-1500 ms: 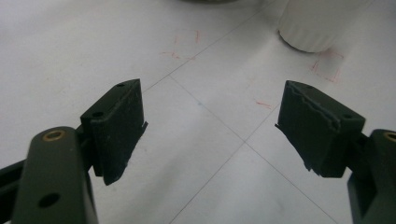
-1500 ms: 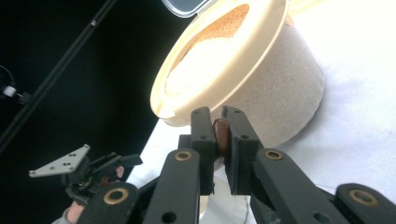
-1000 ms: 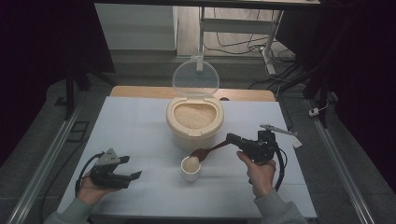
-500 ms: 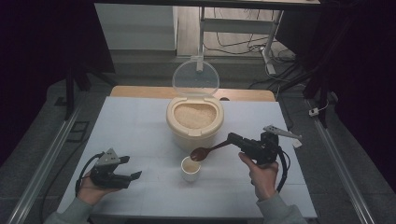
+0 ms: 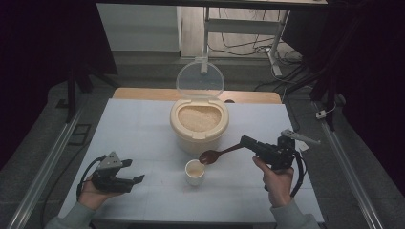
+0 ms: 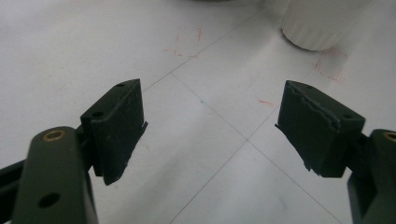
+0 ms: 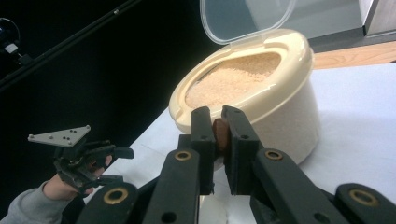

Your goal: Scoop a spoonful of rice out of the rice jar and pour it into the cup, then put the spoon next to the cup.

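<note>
Right gripper [image 7: 218, 122]: jaws clamped on the handle end of a brown wooden spoon [image 5: 220, 153]; in the right gripper view the brown handle end sits pinched between the two black pads. In the high view the spoon runs from the jaws leftward and slightly down, bowl end just above and beside the rim of the small white cup [image 5: 195, 171], at its right edge. Whether the bowl touches the rim cannot be told. The right hand [image 5: 276, 180] grips the tool from below, forearm entering from the bottom edge, cable looping at the right.

Left gripper [image 6: 210, 121]: jaws wide apart, nothing between them, aimed low across the white table [image 5: 138, 138]; thin pencilled grid lines and faint red marks cross the surface beneath. The base of the cup stands at the top right of that view. In the high view the left gripper rests low at the near-left of the table, held in the left hand [image 5: 93, 193], well apart from the cup.

Cream rice container [image 5: 199, 125] stands behind the cup, clear lid [image 5: 199, 78] hinged upright, grain filling it.

No readable writing or labels.

Versus 0.5 s ago: spoon bowl and right gripper have shifted slightly toward the right of the cup; left gripper unchanged.
</note>
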Tool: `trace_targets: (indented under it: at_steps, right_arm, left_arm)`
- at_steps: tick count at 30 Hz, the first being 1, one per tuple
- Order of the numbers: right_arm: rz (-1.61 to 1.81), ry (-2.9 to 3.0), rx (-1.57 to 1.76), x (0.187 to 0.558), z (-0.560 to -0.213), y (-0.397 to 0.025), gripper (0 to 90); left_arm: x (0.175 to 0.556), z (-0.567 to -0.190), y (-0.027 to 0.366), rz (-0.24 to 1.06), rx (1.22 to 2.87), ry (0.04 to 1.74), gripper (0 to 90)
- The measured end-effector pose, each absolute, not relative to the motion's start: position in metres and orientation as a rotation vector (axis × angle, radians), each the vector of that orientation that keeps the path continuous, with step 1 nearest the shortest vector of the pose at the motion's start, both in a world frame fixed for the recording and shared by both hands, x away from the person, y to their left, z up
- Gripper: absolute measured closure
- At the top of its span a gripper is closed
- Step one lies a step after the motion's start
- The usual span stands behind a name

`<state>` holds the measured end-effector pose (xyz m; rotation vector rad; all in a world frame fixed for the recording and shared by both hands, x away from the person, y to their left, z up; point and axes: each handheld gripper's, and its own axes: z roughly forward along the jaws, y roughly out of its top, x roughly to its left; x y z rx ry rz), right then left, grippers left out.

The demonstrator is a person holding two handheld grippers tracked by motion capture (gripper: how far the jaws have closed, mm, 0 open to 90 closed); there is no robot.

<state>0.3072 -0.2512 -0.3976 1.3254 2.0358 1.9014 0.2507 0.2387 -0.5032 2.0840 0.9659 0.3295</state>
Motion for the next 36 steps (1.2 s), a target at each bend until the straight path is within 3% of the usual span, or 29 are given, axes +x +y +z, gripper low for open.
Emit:
trace_targets:
  at_steps: [10,36]
  right_arm:
    - [1.818,2.205,1.269,0.305,-0.392,-0.271,82.6]
    - [1.455,2.782,1.049,0.333,-0.415,-0.205,82.5]
  left_arm:
    - [0.251,-0.503,0.237,0.331,2.093,0.966,22.7]
    - [0.251,-0.505,0.237,0.324,2.100,0.964,22.5]
